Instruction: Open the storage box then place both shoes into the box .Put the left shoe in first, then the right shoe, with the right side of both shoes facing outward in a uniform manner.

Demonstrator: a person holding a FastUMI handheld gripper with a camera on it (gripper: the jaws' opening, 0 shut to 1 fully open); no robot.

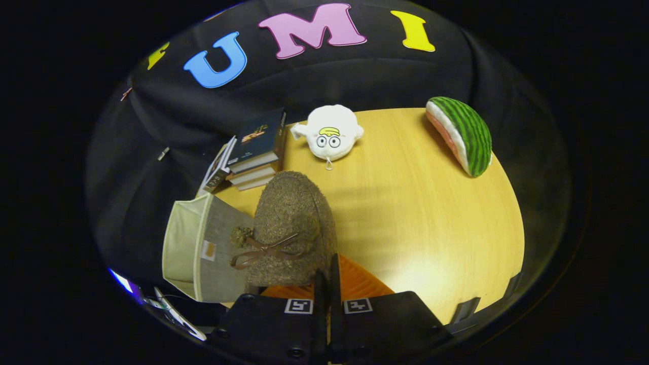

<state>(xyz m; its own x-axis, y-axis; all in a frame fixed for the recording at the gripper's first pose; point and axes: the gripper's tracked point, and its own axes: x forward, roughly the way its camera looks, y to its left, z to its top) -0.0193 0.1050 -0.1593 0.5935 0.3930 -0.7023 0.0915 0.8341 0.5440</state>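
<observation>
Gripper (327,276) fingers clamped on the heel edge of a fuzzy brown shoe (291,228), held beside the storage box (203,248) at the table's (431,218) edge.

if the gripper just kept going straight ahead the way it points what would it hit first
The gripper appears shut on the heel edge of the brown fuzzy shoe, so that shoe is already right ahead. Beyond it, probably the stack of books or the white plush toy; depth is unclear.

The hand-held two-finger tool (327,276) points forward and slightly downward, its two upright fingers (320,289) drawn nearly together, pinching the rear edge of a fuzzy brown bow-tied slipper (291,228).
</observation>
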